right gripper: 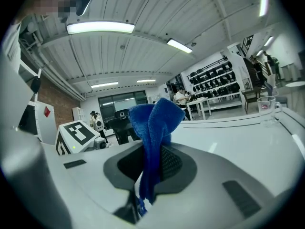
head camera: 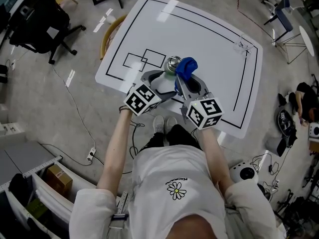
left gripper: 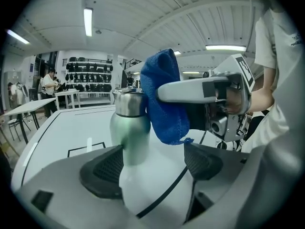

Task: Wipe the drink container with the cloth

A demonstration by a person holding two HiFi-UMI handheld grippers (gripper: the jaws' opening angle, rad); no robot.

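Two grey plastic jaws of the left gripper [head camera: 162, 81] [left gripper: 150, 163] stand apart, and the upright green metal bottle [head camera: 173, 63] [left gripper: 128, 128] with a brushed steel neck rises between them, close against its left ribbed black pad and clear of the right one. The bottle stands on a smooth white table [head camera: 209, 39] marked with black lines. The right gripper [head camera: 187, 78] [right gripper: 150, 161], just beside the left one and angled towards it, is clamped on a fuzzy blue cloth [head camera: 186, 67] [left gripper: 164, 99] [right gripper: 153, 142], which bunches beyond its tips and presses on the bottle's neck and shoulder. Both bare forearms [head camera: 117, 148] reach forward, converging.
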